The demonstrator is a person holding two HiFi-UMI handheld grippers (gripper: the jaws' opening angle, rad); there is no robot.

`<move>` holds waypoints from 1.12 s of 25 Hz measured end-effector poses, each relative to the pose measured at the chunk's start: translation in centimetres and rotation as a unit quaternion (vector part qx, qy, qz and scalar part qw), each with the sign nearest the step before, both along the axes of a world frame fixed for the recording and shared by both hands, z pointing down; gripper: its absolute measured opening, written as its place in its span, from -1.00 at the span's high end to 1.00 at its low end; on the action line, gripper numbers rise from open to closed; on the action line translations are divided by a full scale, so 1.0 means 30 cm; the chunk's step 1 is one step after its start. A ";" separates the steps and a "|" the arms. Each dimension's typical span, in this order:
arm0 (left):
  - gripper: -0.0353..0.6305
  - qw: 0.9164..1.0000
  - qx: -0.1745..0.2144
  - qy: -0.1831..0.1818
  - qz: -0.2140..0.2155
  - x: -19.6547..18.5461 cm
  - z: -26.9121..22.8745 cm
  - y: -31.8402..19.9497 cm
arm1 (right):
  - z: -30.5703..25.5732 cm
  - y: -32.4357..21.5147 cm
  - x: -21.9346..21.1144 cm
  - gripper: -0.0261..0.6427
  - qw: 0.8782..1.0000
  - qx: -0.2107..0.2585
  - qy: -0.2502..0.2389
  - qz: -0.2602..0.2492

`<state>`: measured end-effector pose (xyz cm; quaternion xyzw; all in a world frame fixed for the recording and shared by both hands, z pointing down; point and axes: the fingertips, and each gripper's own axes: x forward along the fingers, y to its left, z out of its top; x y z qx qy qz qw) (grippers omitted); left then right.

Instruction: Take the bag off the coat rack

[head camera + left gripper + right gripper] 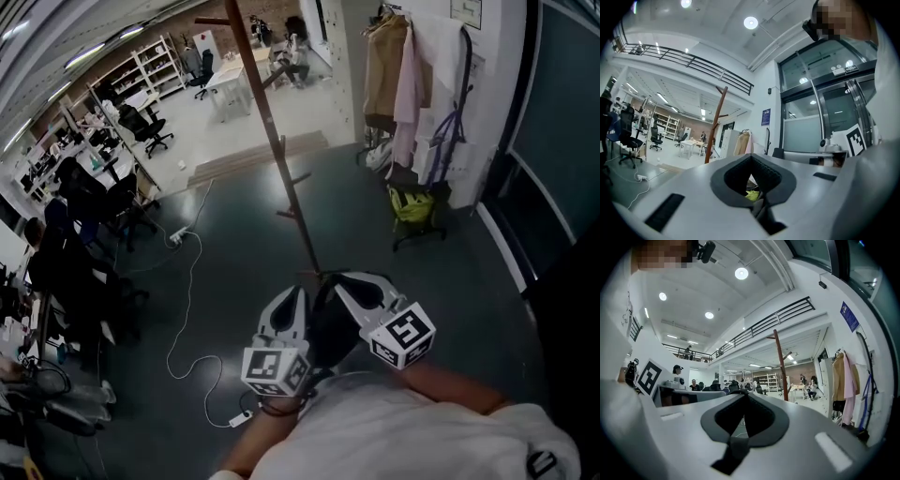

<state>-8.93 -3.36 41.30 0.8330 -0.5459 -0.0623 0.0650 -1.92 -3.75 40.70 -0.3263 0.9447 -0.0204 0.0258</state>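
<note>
Two grippers: the left gripper [750, 156] and the right gripper [746, 394] point level, side by side and close to our body.
Jaws: both pairs are closed tip to tip. Only the padded hollow behind the tips is clear, and neither pair holds anything.
Bag: we take it to be the yellow-green bag [412, 203], low at the foot of the coat rack [386, 28] at the far right. It also shows through the left hollow and is well apart from both jaws.
Straps: a purple strap [448, 136] and a dark one hang just above the bag. We cannot tell whether they are its own.
Handling: we judge it soft, light fabric that will sag and swing once freed. It looks neither fragile nor slippery.
Hold: we would pinch a strap or top handle near its hook, then lift before drawing away.
Coats: a beige coat [380, 66] and a pink one hang beside the straps and could snag.
Wooden pole [272, 131]: a pegged stand, near centre. Its pegs are bare as far as we see.
Floor [375, 253]: dark, smooth and slightly glossy. A white cable [192, 281] trails at the left.
Room: an open office, with desks and office chairs [145, 127] at the far left and dark glass panels [562, 141] on the right.
</note>
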 end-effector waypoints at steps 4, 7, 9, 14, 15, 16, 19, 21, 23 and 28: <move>0.89 1.000 -0.007 -0.002 -0.006 0.059 0.019 0.099 | 0.025 0.093 0.053 0.86 1.000 -0.014 0.000 -0.003; 0.89 1.000 -0.014 0.000 -0.009 0.092 0.033 0.173 | 0.041 0.165 0.082 0.86 1.000 -0.023 0.000 -0.007; 0.89 1.000 -0.016 0.002 -0.012 0.103 0.039 0.218 | 0.051 0.210 0.098 0.86 1.000 -0.028 0.000 -0.008; 0.89 1.000 -0.021 0.003 -0.023 0.123 0.053 0.322 | 0.073 0.310 0.122 0.86 0.999 -0.030 0.001 -0.012; 0.89 0.999 -0.021 0.003 -0.024 0.125 0.063 0.342 | 0.077 0.328 0.123 0.86 0.999 -0.030 0.002 -0.012; 0.89 0.999 -0.022 0.003 -0.023 0.129 0.074 0.360 | 0.081 0.346 0.124 0.86 0.999 -0.030 0.002 -0.012; 0.89 0.999 -0.029 0.004 -0.023 0.146 0.096 0.407 | 0.095 0.395 0.133 0.86 0.999 -0.033 0.004 -0.012; 0.89 0.999 -0.027 0.004 -0.025 0.152 0.099 0.437 | 0.102 0.426 0.138 0.86 0.999 -0.034 0.006 -0.012; 0.89 0.999 -0.023 0.002 -0.027 0.158 0.094 0.466 | 0.102 0.452 0.144 0.85 0.999 -0.034 0.007 -0.011; 0.89 0.999 -0.019 0.003 -0.029 0.172 0.075 0.525 | 0.087 0.504 0.158 0.86 0.999 -0.037 0.008 -0.011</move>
